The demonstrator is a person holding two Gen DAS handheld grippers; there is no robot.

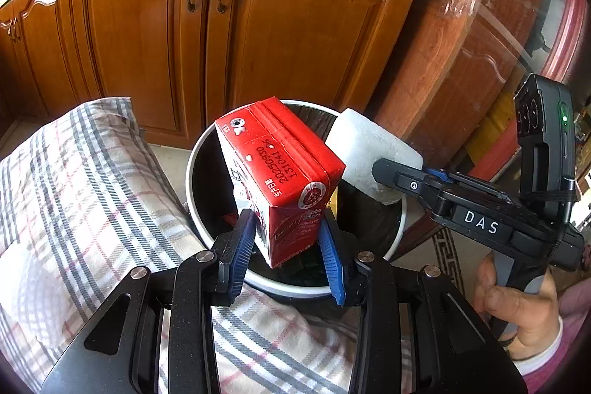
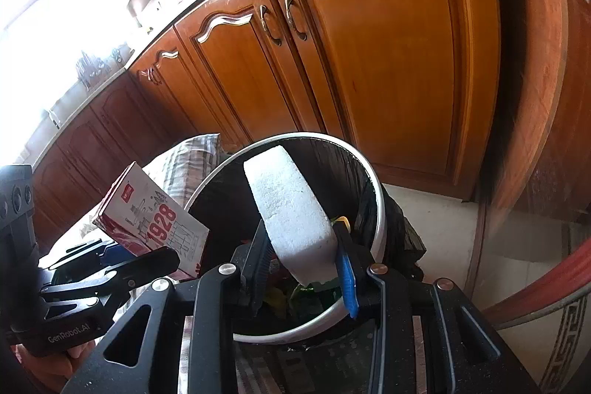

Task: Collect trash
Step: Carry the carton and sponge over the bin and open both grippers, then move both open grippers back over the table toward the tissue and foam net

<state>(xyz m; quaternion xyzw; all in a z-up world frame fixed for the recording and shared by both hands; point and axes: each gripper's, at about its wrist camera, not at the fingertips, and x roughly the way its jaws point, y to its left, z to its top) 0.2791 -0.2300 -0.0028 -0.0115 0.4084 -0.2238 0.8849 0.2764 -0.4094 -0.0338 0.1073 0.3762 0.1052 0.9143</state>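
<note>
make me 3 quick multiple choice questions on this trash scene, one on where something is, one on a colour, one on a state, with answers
1. Where is the white foam block?
A. over the open trash bin
B. on the counter
C. inside a cabinet

2. What colour is most of the carton in the left gripper?
A. green
B. red
C. yellow

3. What state is the right gripper in?
A. open and empty
B. out of view
C. shut on the foam block

Answers:
1 A, the block hangs above the bin's bag-lined mouth.
2 B, its top and sides are red with white print.
3 C, both pads press the block's sides.
</note>
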